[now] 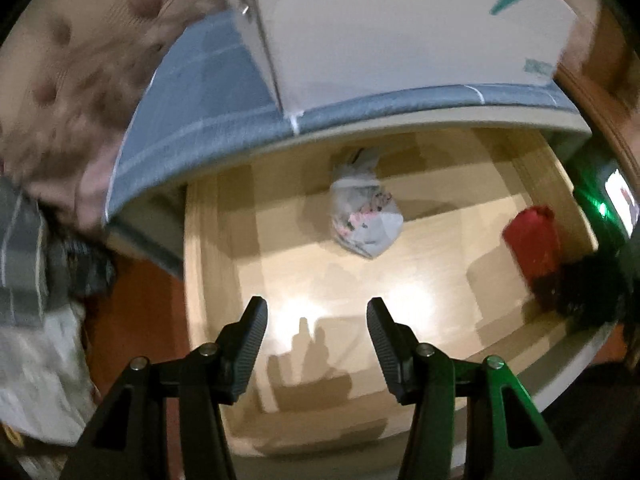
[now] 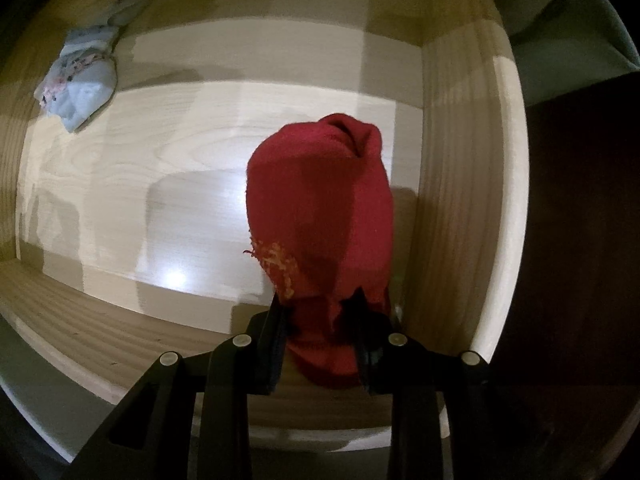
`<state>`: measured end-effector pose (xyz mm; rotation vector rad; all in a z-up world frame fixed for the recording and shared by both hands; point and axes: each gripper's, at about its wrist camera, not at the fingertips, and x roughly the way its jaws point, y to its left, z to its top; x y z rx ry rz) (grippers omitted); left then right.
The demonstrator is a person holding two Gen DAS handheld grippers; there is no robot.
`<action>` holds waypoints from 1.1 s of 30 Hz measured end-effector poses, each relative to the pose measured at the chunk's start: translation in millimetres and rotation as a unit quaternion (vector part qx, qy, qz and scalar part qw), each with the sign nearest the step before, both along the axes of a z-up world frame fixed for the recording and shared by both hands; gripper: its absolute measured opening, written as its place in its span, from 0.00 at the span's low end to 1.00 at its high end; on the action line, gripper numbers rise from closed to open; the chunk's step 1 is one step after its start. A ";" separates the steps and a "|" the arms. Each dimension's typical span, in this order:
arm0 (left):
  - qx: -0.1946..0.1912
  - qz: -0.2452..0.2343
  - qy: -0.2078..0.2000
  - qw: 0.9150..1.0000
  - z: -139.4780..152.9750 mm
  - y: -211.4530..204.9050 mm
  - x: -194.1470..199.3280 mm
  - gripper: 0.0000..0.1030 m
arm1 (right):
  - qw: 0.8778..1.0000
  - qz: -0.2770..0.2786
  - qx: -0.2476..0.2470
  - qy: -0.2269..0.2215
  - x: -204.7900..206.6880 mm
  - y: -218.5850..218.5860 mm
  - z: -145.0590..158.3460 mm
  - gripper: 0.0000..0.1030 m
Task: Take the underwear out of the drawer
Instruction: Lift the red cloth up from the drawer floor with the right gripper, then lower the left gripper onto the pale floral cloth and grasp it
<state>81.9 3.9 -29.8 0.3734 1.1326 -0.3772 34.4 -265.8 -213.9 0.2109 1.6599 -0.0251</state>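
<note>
Lying in open wooden drawer (image 2: 460,160), pale patterned underwear (image 2: 80,80), red underwear (image 2: 320,208) pinched by right gripper (image 2: 320,320) fingers, left gripper (image 1: 316,320) fingers spread

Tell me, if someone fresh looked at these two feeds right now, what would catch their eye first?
The red underwear pinched in the right gripper, near the right wall of the pale wooden drawer. Next, the light patterned bundle lying alone toward the drawer's back. The left gripper hangs open and empty above the bare drawer floor.

Home bedroom, mattress (image 1: 224,92) above open wooden drawer (image 1: 208,280)
</note>
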 end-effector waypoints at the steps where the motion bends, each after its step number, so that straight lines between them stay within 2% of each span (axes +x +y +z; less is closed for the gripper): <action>1: 0.007 -0.019 -0.006 1.000 0.0 -1.6 0.6 0.51 | 1.000 -0.002 0.000 -0.002 0.4 -0.6 0.8 0.26; 3: 0.028 -0.054 -0.022 0.998 -1.9 -6.1 -0.3 0.51 | 1.000 -0.004 -0.001 -0.004 -8.8 2.4 -3.2 0.26; 5: 0.063 -0.105 -0.047 0.991 -6.0 -14.0 -4.3 0.51 | 1.000 -0.008 0.000 -0.006 -9.2 2.5 -2.8 0.26; 6: 0.079 -0.128 -0.057 0.987 -8.5 -18.2 -6.3 0.51 | 1.000 -0.011 0.000 -0.007 -25.9 7.6 -0.2 0.26; 7: 0.090 -0.159 -0.058 0.981 -11.8 -23.7 -8.0 0.51 | 1.000 -0.013 0.000 -0.008 -26.4 6.8 0.2 0.26; 9: 0.100 -0.192 -0.062 0.974 -15.3 -29.1 -8.8 0.51 | 1.000 -0.016 0.001 -0.011 -46.2 13.7 2.0 0.26; 13: 0.139 -0.266 -0.078 0.951 -26.1 -42.2 -7.7 0.51 | 1.000 -0.022 0.003 -0.014 -56.2 14.4 7.2 0.26; 14: 0.149 -0.283 -0.079 0.944 -29.5 -44.7 -6.9 0.51 | 1.000 -0.023 0.003 -0.014 -51.0 13.0 -2.3 0.26; 16: 0.166 -0.313 -0.089 0.931 -36.8 -47.7 -4.7 0.51 | 1.000 -0.024 0.003 -0.014 -53.0 12.2 -3.0 0.26; 18: 0.190 -0.337 -0.091 0.918 -49.6 -52.8 -0.7 0.51 | 1.000 -0.024 0.003 -0.015 -49.5 12.2 -5.7 0.26; 22: 0.212 -0.379 -0.097 0.896 -68.2 -58.3 0.1 0.51 | 1.000 -0.025 0.004 -0.016 -51.3 12.2 -4.4 0.26; 27: 0.217 -0.410 -0.110 0.879 -79.7 -66.3 3.0 0.51 | 1.000 -0.026 0.003 -0.016 -51.1 11.5 -0.3 0.26; 29: 0.225 -0.423 -0.119 0.870 -84.2 -68.2 3.1 0.51 | 1.000 -0.026 0.003 -0.016 -50.5 10.2 2.8 0.26; 33: 0.234 -0.434 -0.139 0.859 -91.6 -71.8 3.8 0.51 | 1.000 -0.026 0.003 -0.016 -51.0 10.5 3.6 0.26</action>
